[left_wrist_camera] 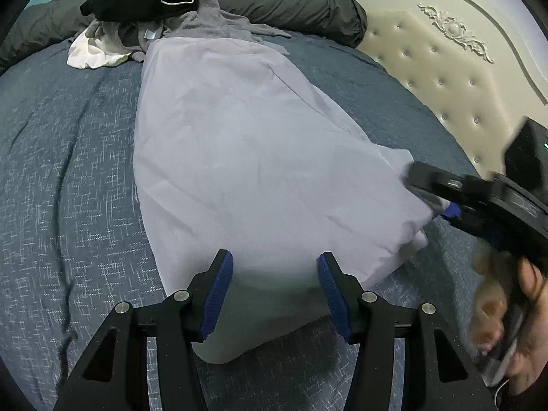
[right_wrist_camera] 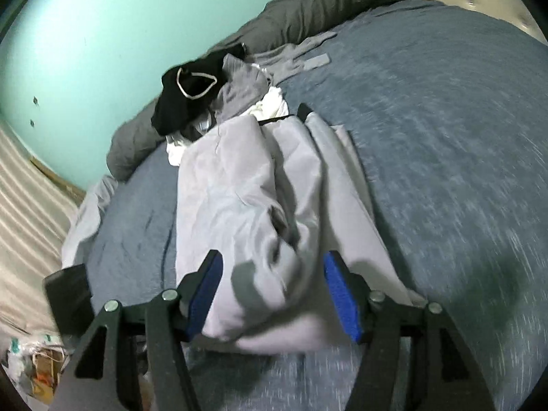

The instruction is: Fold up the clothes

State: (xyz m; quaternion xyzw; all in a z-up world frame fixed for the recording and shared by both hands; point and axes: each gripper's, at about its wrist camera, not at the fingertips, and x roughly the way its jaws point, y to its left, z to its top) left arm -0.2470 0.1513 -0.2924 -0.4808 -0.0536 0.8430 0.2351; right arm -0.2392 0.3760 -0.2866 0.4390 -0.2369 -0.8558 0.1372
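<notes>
Left gripper [left_wrist_camera: 275, 287] seen with fingers spread wide, nothing held, near edge of pale garment [left_wrist_camera: 246, 157] lying between them. Right gripper [right_wrist_camera: 272, 294] likewise spread wide over bunched garment end, nothing pinched. Garment laid lengthwise at frame centre on blue bedspread [left_wrist_camera: 68, 178]. Clothes pile [left_wrist_camera: 137, 17] seen at upper left; headboard [left_wrist_camera: 455, 68] at upper right.

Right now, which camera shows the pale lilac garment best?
The left wrist view: the pale lilac garment lies spread nearly full length on the blue bedspread. The right wrist view shows it bunched, foreshortened and motion-blurred.
</notes>
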